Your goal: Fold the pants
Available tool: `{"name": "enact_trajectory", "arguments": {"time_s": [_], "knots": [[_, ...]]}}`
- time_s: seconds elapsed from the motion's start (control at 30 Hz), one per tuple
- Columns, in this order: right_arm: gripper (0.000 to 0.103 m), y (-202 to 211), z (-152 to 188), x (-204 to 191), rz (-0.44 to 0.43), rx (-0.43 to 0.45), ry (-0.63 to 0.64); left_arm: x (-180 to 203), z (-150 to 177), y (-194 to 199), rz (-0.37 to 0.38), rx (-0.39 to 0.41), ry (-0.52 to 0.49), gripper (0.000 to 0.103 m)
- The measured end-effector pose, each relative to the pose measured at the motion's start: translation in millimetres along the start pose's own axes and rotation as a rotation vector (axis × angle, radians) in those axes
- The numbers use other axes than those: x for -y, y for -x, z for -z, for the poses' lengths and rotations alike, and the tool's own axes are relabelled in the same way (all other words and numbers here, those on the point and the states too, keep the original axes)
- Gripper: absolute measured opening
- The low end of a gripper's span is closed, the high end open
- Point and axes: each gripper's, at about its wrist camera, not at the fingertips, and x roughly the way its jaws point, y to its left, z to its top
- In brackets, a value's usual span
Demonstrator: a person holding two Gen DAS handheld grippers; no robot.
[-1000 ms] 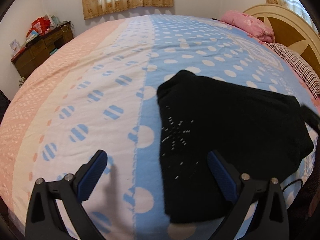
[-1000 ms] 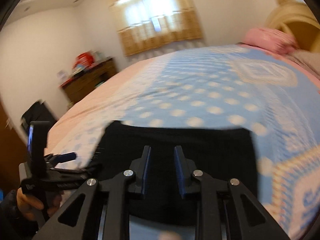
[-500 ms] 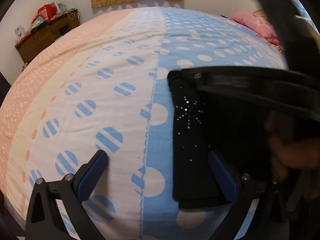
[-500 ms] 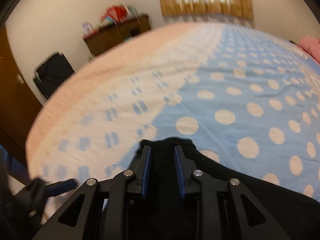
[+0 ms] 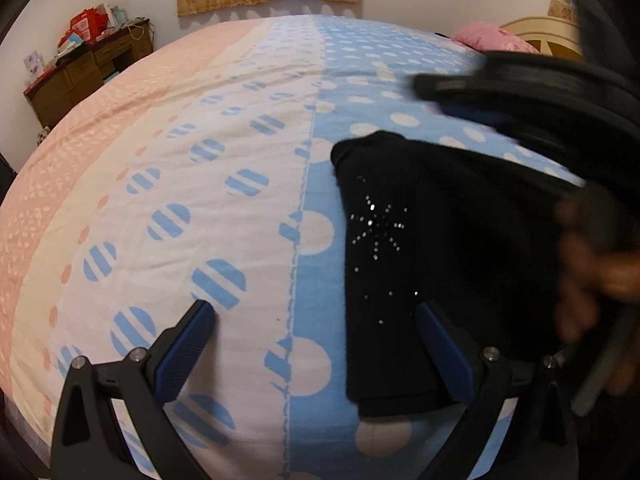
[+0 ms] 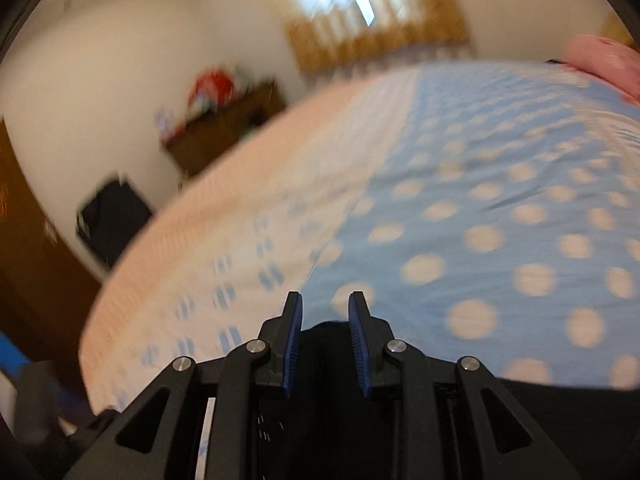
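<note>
The black pants (image 5: 432,264), folded and marked with a sparkly starburst, lie on the bed (image 5: 240,200) at the right of the left wrist view. My left gripper (image 5: 316,340) is open wide and empty, its right finger over the pants' near edge. My right gripper (image 6: 325,320) is narrowly parted with nothing visibly between the pads; the black pants (image 6: 328,364) show below and behind its fingers. The right gripper also shows blurred above the pants in the left wrist view (image 5: 520,96).
The bed has a pink, white and blue dotted cover. A wooden dresser (image 5: 88,72) with clutter stands at the far left wall. A pink pillow (image 5: 492,38) and the headboard lie far right. A dark bag (image 6: 112,216) stands on the floor.
My right gripper has lifted and swung off the pants' far corner, blurred in motion. My left gripper has stayed open and nearly still.
</note>
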Motion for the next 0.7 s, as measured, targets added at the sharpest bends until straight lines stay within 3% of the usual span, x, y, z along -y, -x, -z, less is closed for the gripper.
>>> {"name": "enact_trajectory", "arguments": {"time_s": [0.07, 0.1, 0.2, 0.4, 0.53, 0.7], "knots": [[0.047, 36.3, 4.6, 20.2, 0.024, 0.068, -0.053, -0.9, -5.5, 8.1, -0.010, 0.041, -0.014, 0.103], [0.049, 57.8, 9.5, 34.1, 0.054, 0.113, -0.086, -0.6, -8.6, 11.8, -0.014, 0.069, -0.019, 0.103], [0.052, 108.6, 28.6, 74.2, 0.154, 0.185, -0.165, 2.1, -20.6, 15.2, 0.005, 0.112, -0.023, 0.103], [0.052, 180.4, 81.2, 146.3, 0.366, 0.216, -0.374, 6.3, -32.5, -7.4, 0.055, 0.043, 0.003, 0.103], [0.052, 205.4, 109.8, 162.2, 0.419, 0.202, -0.431, 8.7, -24.4, -12.4, 0.051, -0.002, 0.014, 0.103], [0.052, 222.0, 131.5, 152.6, 0.392, 0.168, -0.416, 4.9, -20.5, -11.3, 0.048, -0.004, 0.032, 0.103]]}}
